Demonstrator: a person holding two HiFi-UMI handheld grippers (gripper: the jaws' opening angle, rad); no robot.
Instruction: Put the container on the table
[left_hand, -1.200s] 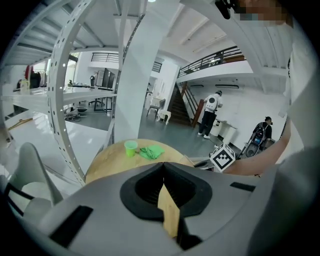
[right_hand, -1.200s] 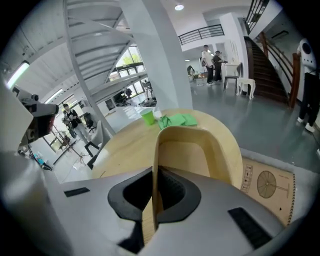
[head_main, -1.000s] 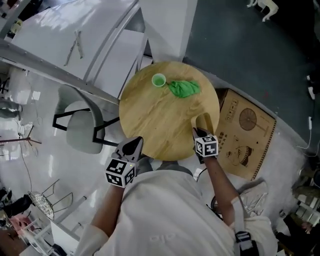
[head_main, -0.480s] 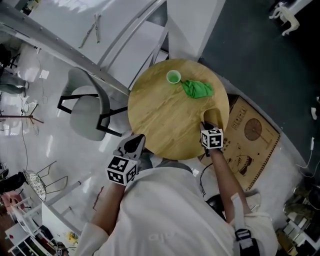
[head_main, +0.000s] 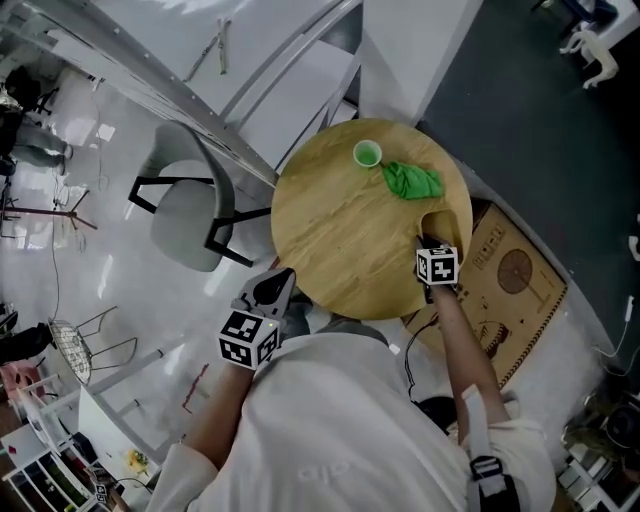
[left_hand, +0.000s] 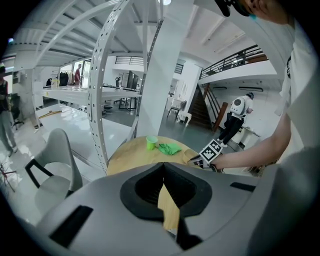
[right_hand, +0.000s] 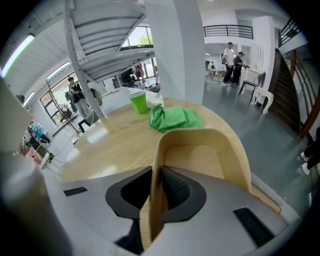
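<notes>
A light wooden container (head_main: 441, 226) with a curved wall sits at the right edge of the round wooden table (head_main: 340, 240). My right gripper (head_main: 436, 246) is over its near wall. In the right gripper view the container (right_hand: 200, 155) has that thin wall standing between the jaws of the right gripper (right_hand: 157, 192), which are opening; a dark gap shows on the left of the wall. My left gripper (head_main: 272, 286) hangs off the table's near edge, holding nothing. In the left gripper view the left gripper (left_hand: 162, 185) has its tips together.
A green cup (head_main: 368, 153) and a crumpled green cloth (head_main: 413, 180) lie at the table's far side. A grey chair (head_main: 190, 215) stands to the left. A printed cardboard sheet (head_main: 515, 275) lies on the floor to the right. White stair beams run behind.
My right gripper has sunk a little with the container at the table's right edge. The left gripper has drifted slightly beside the near edge.
</notes>
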